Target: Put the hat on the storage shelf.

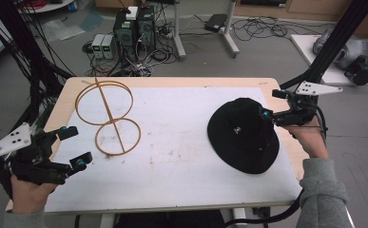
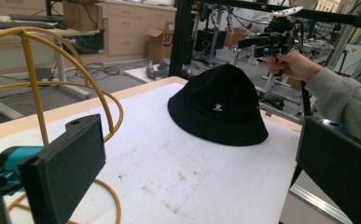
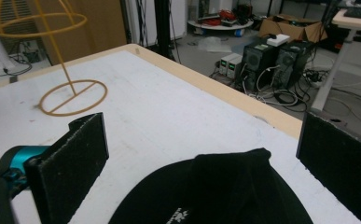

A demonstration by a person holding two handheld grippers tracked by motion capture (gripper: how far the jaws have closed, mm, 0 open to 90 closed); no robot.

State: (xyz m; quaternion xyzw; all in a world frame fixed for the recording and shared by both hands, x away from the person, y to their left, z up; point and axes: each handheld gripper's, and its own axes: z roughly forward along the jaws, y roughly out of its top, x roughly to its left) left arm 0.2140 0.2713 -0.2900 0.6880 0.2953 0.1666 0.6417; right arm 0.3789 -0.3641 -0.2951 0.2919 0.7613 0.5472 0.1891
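Left claw held wide open and empty above the white-topped counter, right claw spread wide over the black fabric bucket hat, yellow wire stand well apart.

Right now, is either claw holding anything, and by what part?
Nothing is held. The right claw is open above the black hat; the left claw is open near the wire stand.

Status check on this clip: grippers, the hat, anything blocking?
Left gripper open, idle near wire stand. Right gripper open over black hat, not touching. Hat flat on table, brim down. Nothing between hat and stand.
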